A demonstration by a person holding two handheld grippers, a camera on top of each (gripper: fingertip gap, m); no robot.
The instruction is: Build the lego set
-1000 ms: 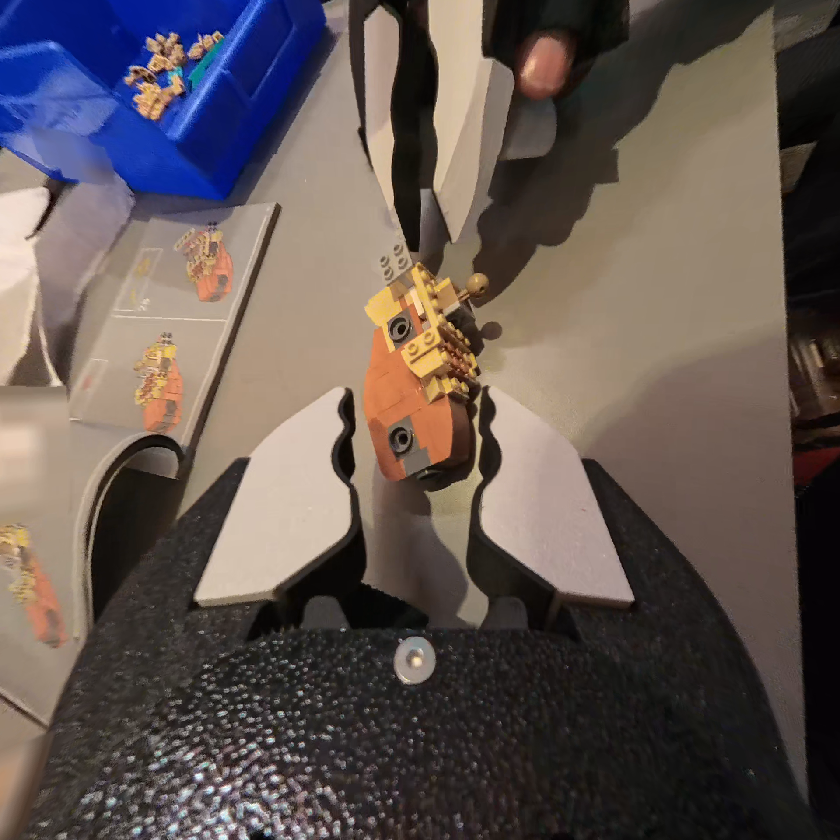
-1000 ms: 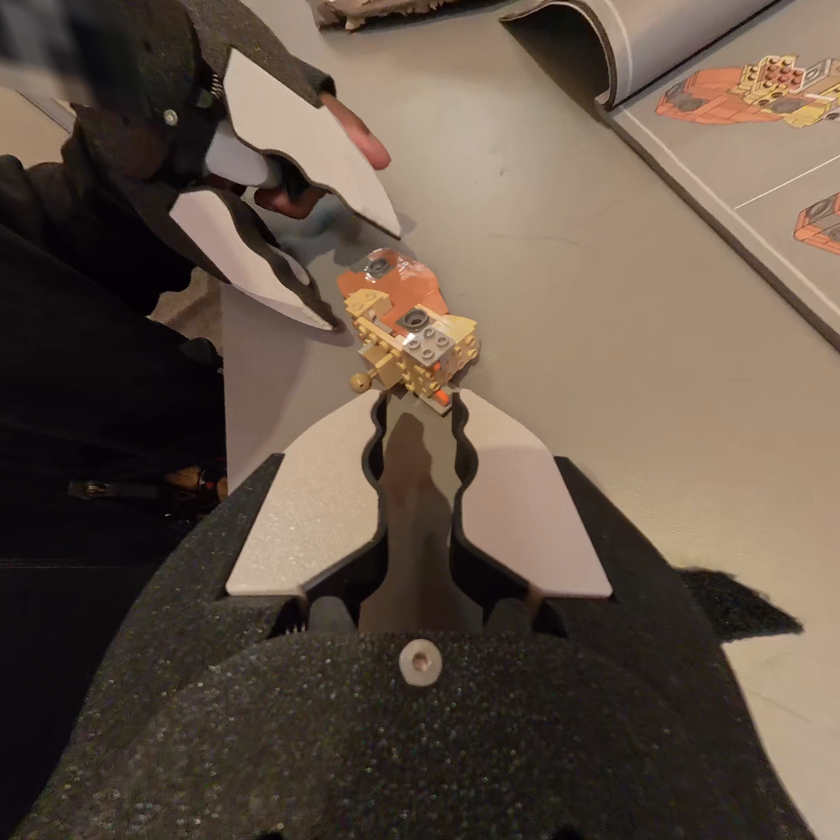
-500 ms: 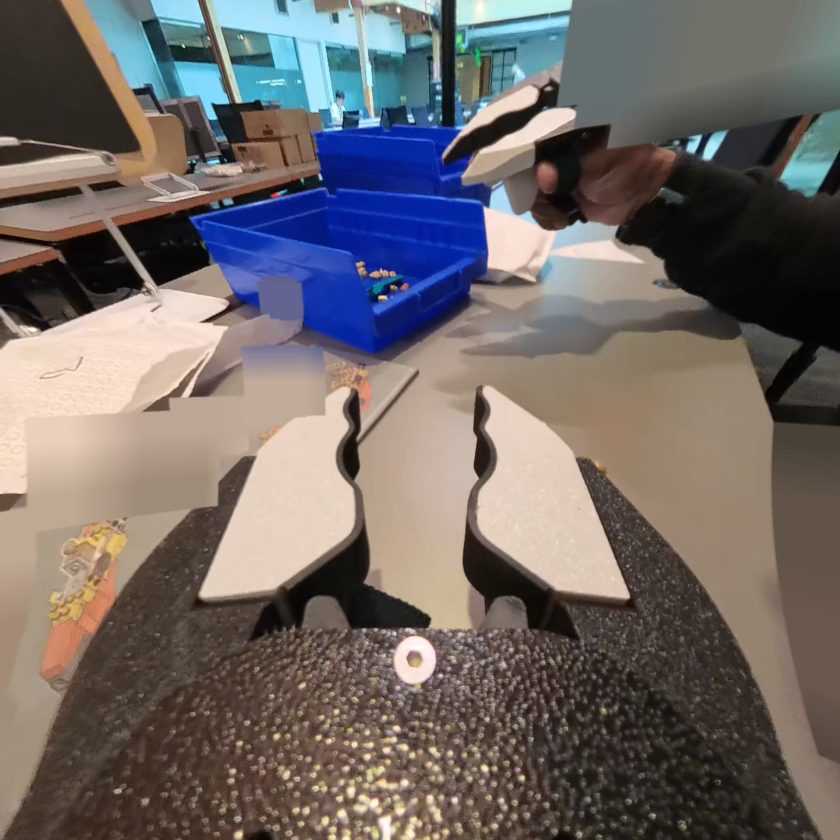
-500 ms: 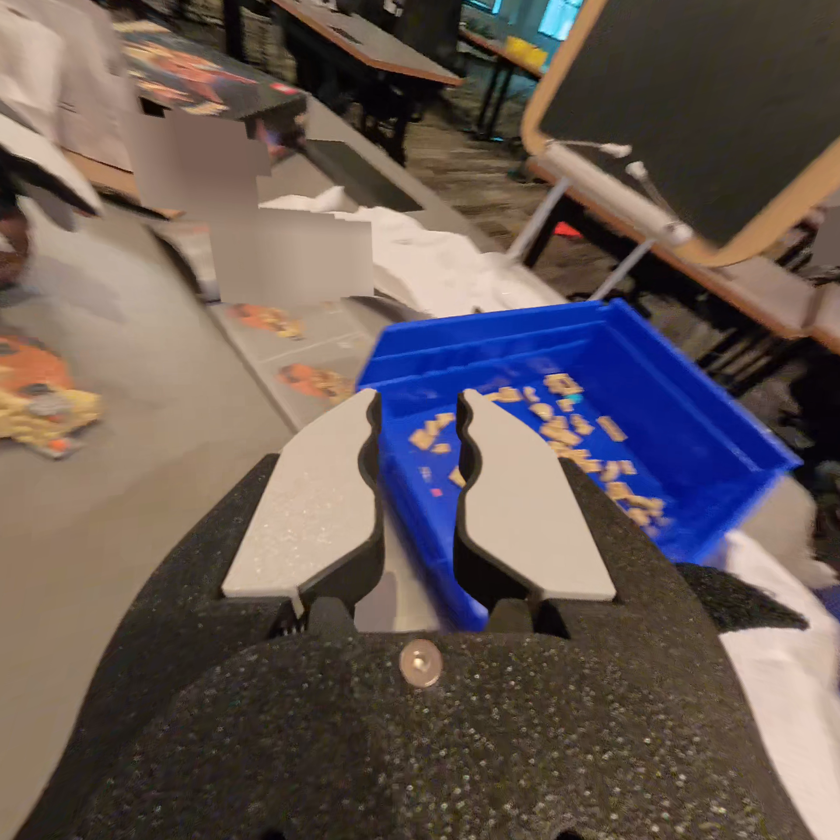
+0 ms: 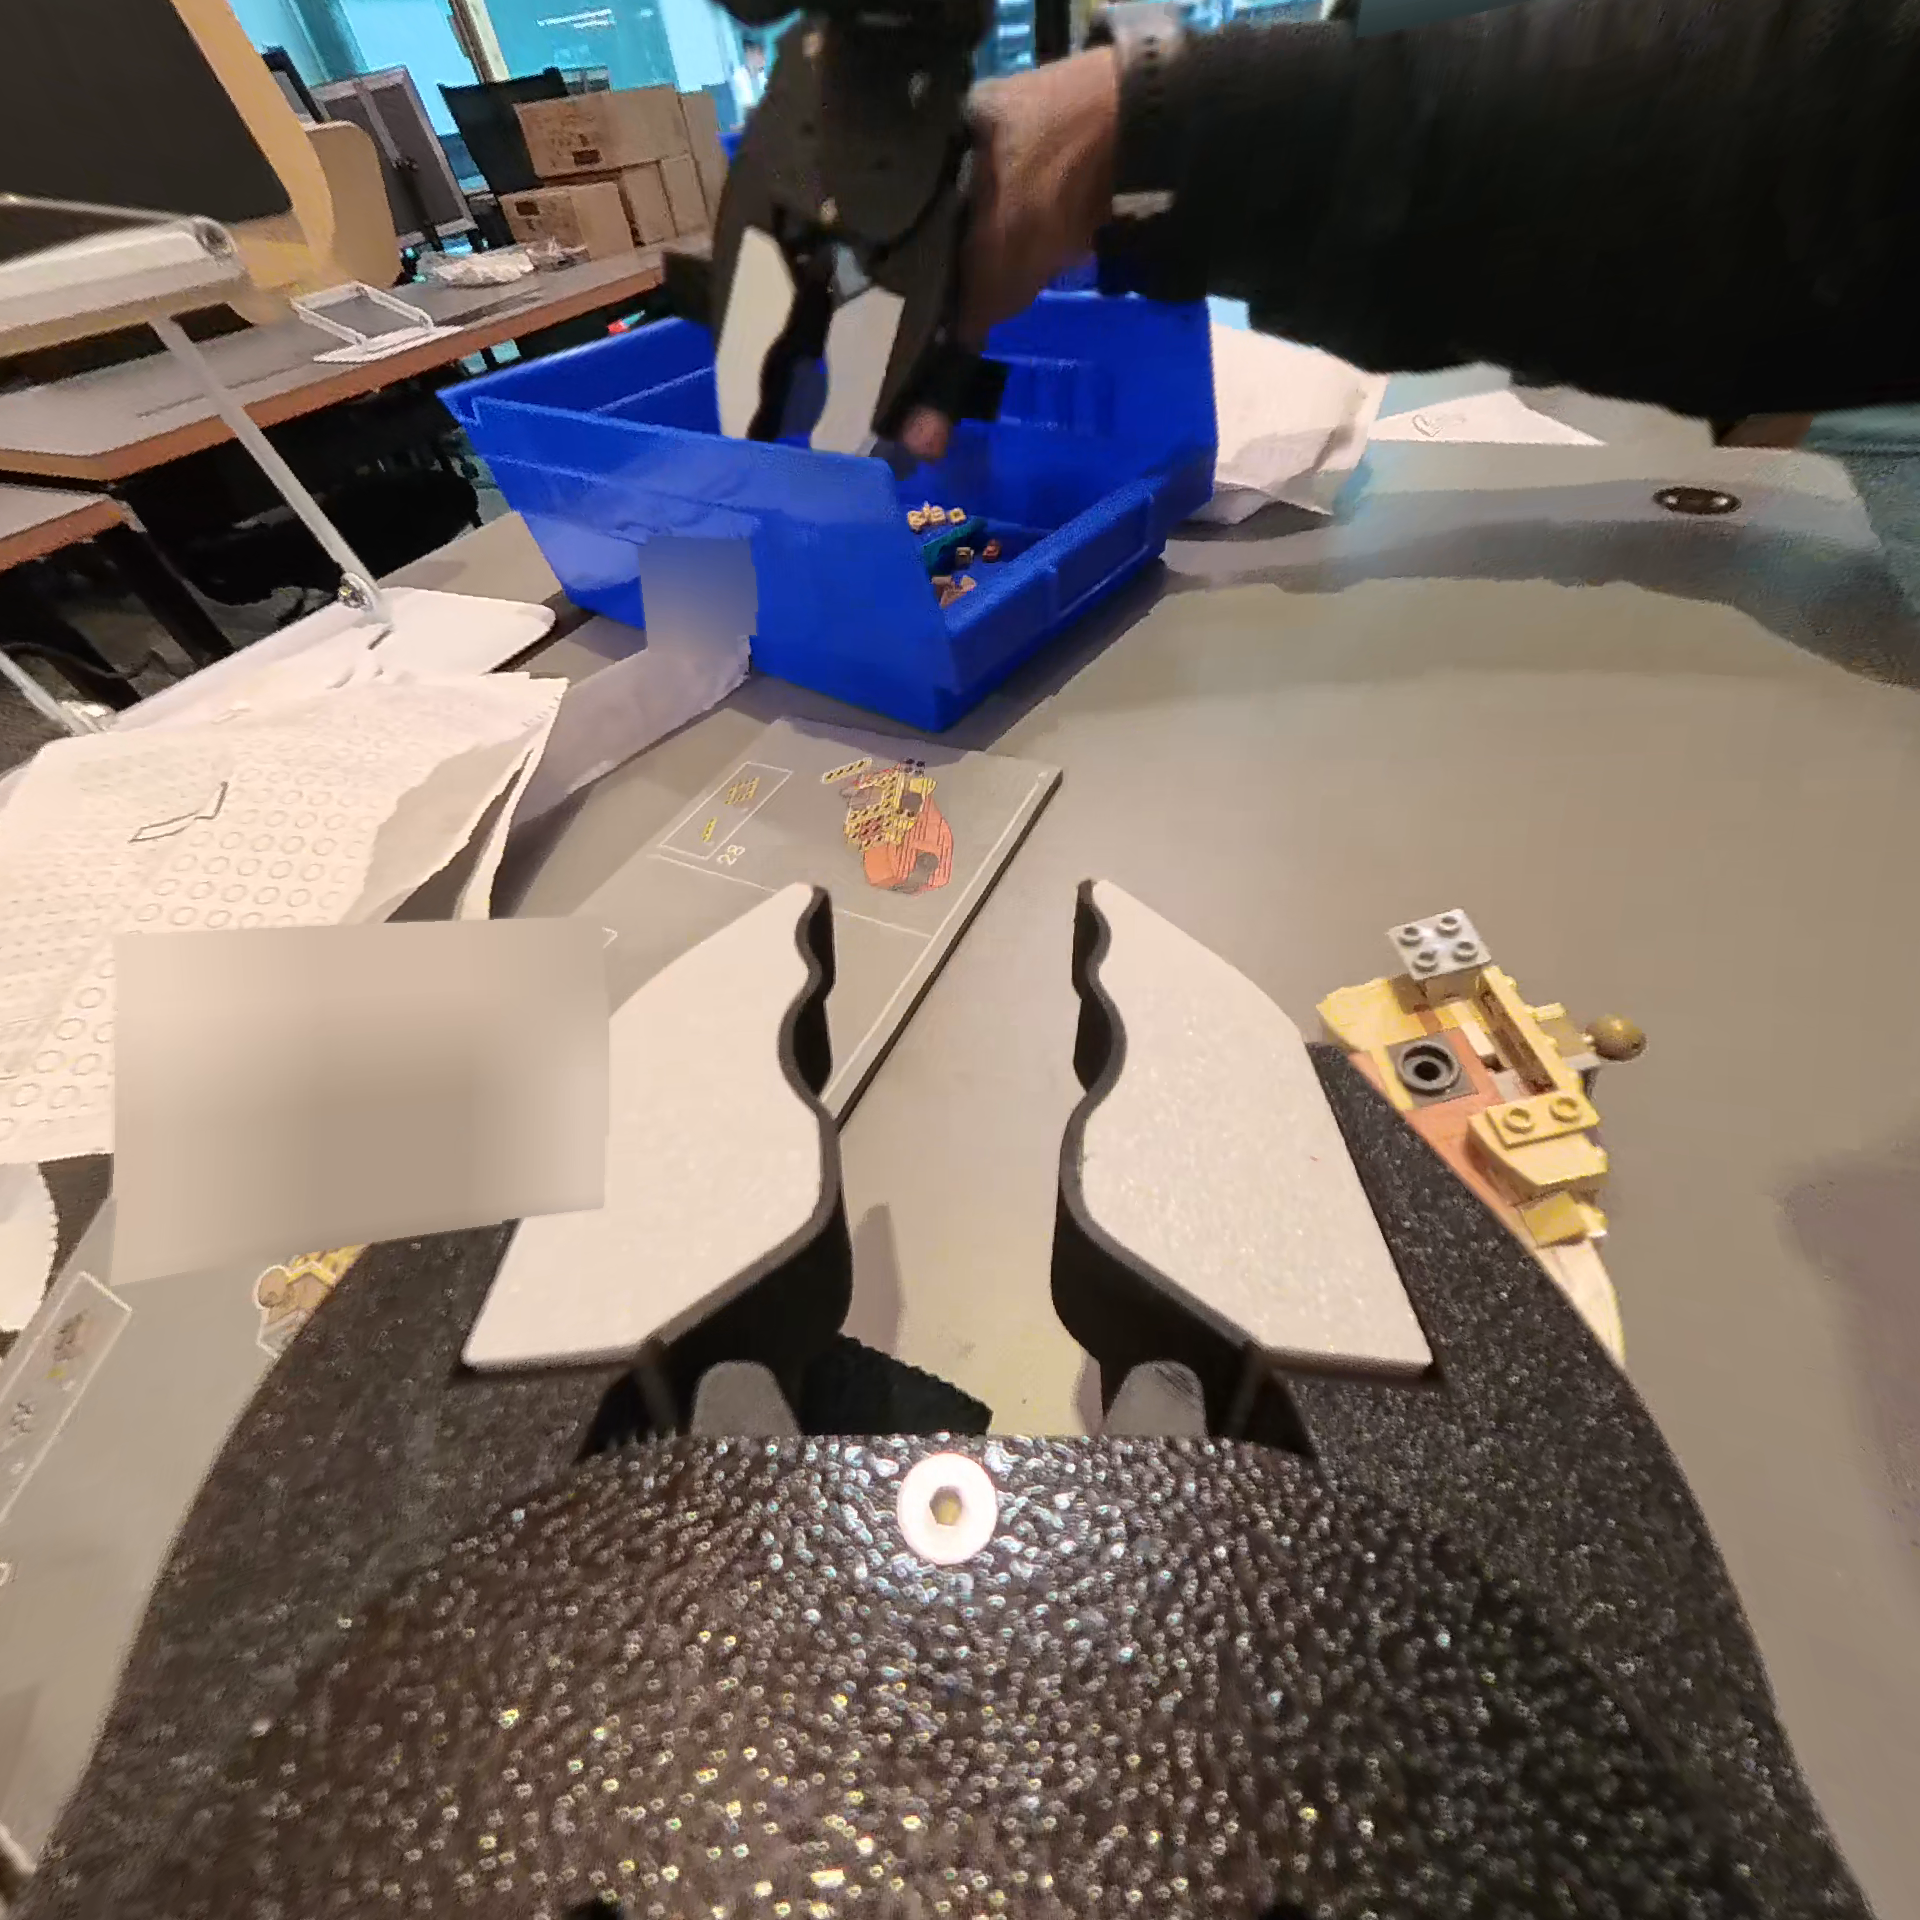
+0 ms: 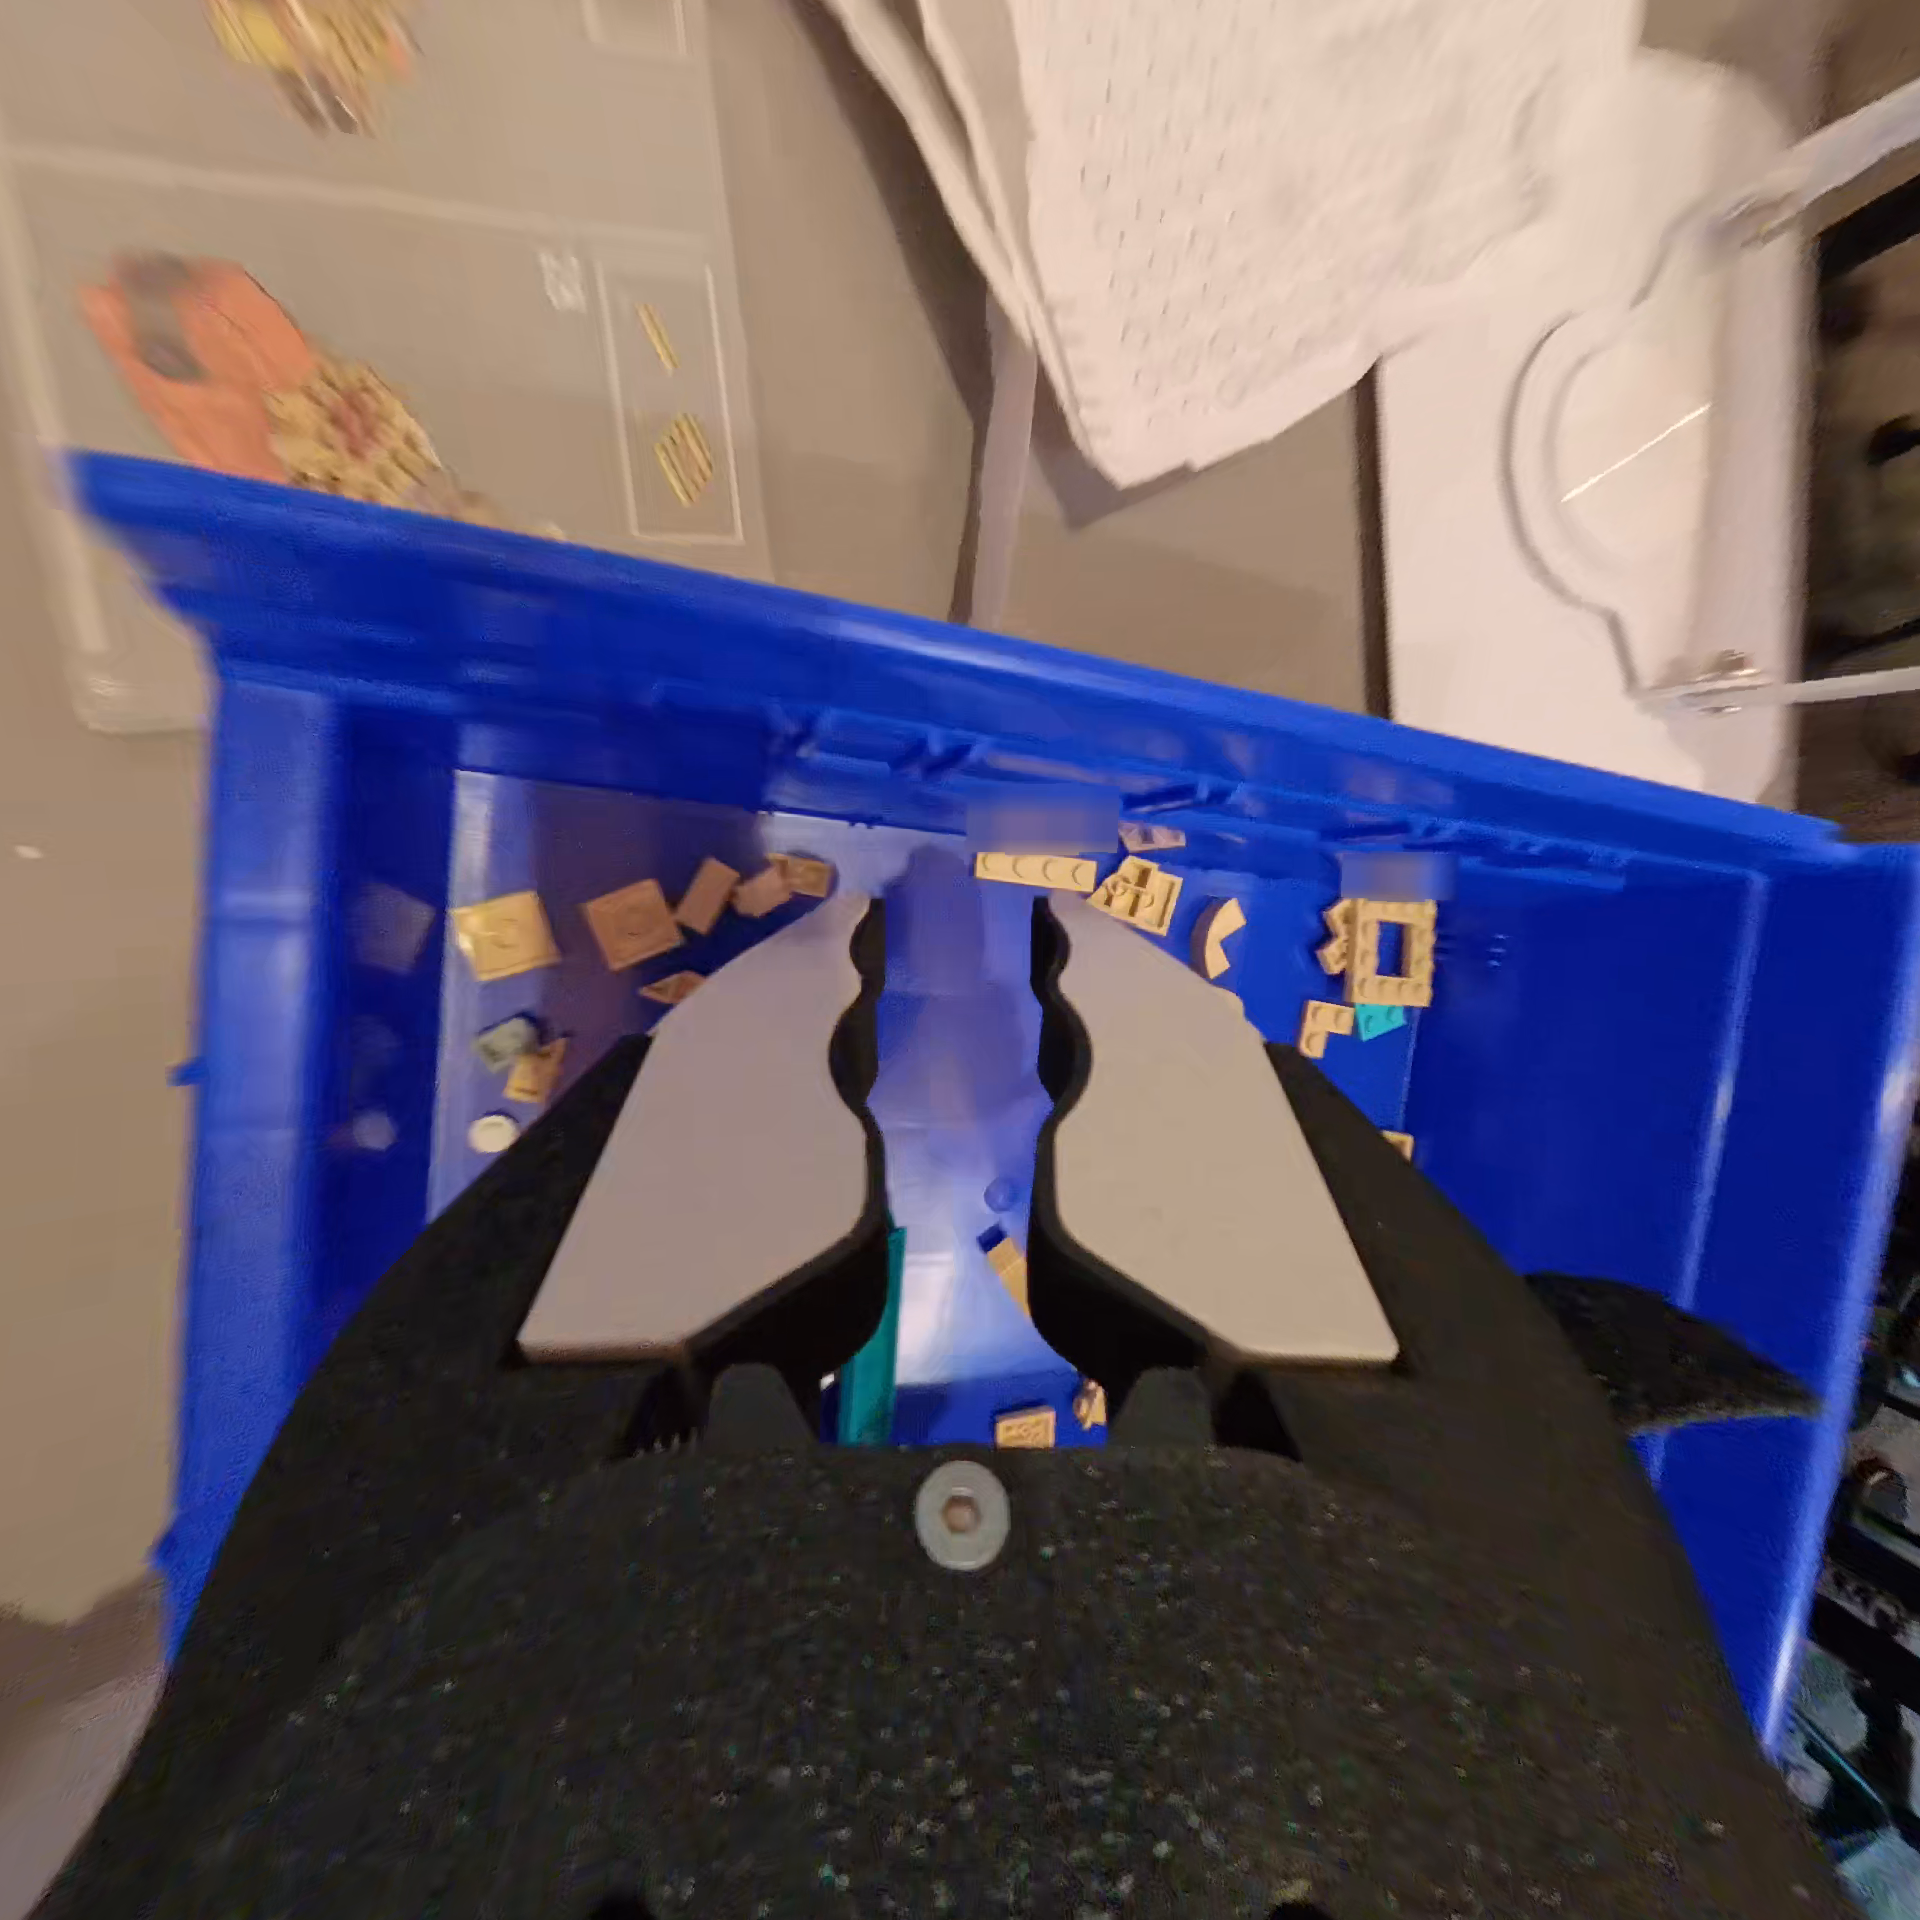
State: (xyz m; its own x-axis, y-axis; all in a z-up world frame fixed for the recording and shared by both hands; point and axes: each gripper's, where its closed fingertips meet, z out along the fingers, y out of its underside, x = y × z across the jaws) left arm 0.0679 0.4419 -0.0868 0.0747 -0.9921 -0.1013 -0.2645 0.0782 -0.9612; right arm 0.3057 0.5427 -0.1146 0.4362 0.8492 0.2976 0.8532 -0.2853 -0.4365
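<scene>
The partly built orange and tan lego model [image 5: 1486, 1081] lies on the grey table to the right of my left gripper [image 5: 951, 914], which is open and empty above the table. My right gripper [image 6: 956, 914] is open and empty, pointing down into the blue bin [image 6: 1039, 707]; several loose tan pieces [image 6: 634, 925] lie on the bin floor around its fingertips. In the left wrist view the right gripper [image 5: 821, 416] shows over the blue bin [image 5: 831, 582], held by a hand in a dark sleeve.
The open instruction booklet [image 5: 831, 831] lies between the bin and my left gripper, and also shows in the right wrist view [image 6: 416, 260]. White paper sheets [image 5: 239, 810] lie at the left. A white stand base [image 6: 1621, 468] sits beyond the bin. Tip to tip, the grippers are about 25 cm apart.
Both grippers left the model. The right gripper swung over to the blue bin and now points down into it. The left gripper lifted and turned so the model lies to its right.
</scene>
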